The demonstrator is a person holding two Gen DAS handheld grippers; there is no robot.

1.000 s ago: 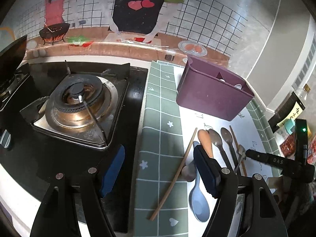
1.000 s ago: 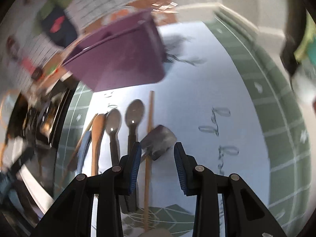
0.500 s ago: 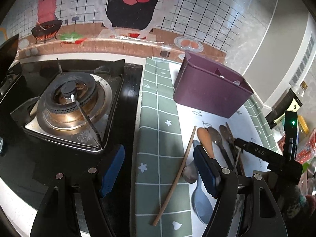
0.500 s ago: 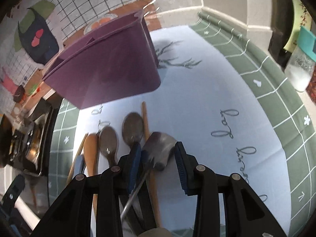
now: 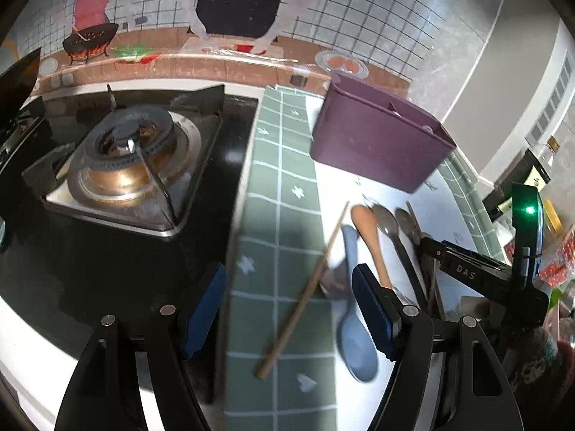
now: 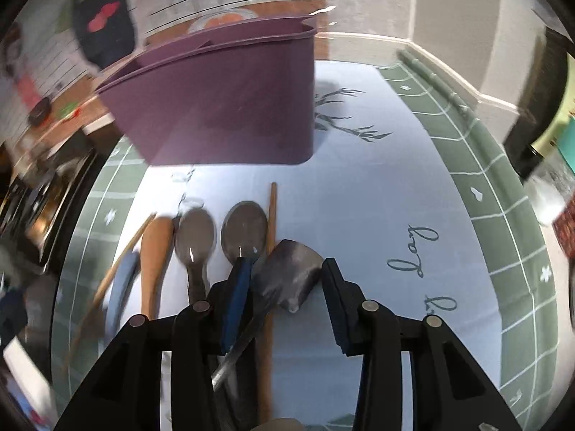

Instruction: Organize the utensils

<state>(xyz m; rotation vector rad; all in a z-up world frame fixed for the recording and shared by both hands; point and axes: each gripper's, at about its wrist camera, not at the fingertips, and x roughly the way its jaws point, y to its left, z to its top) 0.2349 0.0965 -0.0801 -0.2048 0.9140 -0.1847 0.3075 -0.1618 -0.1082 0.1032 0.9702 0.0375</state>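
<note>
Your right tool [image 6: 287,283] sits low in the centre of the right wrist view with its jaws apart, and they have just been widening; the blade of a small metal spatula [image 6: 293,273] lies between the blue pads, close to the left pad, but neither pad clearly presses on it. Just left of it in that frame lie a straight chopstick [image 6: 272,215], two metal spoons [image 6: 244,230] with bowls pointing up the frame, a wooden spoon [image 6: 152,251], a pale blue spoon [image 6: 120,287] and a second chopstick [image 6: 118,265] slanting at the left edge of the row. Above them, across the upper middle of the frame, stands the purple utensil holder [image 6: 230,107], well apart from the spatula, on a white-and-green mat [image 6: 395,186] covering the tabletop. Your left tool [image 5: 287,312] fills the bottom of the left wrist view with its jaws wide and nothing gripped; the slanted chopstick and the pale blue spoon [image 5: 354,337] lie on the mat between its pads, below them. To the right of that frame your right tool [image 5: 463,269] reaches in over the spoon handles. The holder [image 5: 377,143] sits upper right of centre, and a gas burner [image 5: 129,154] on a black hob takes the left half.
</note>
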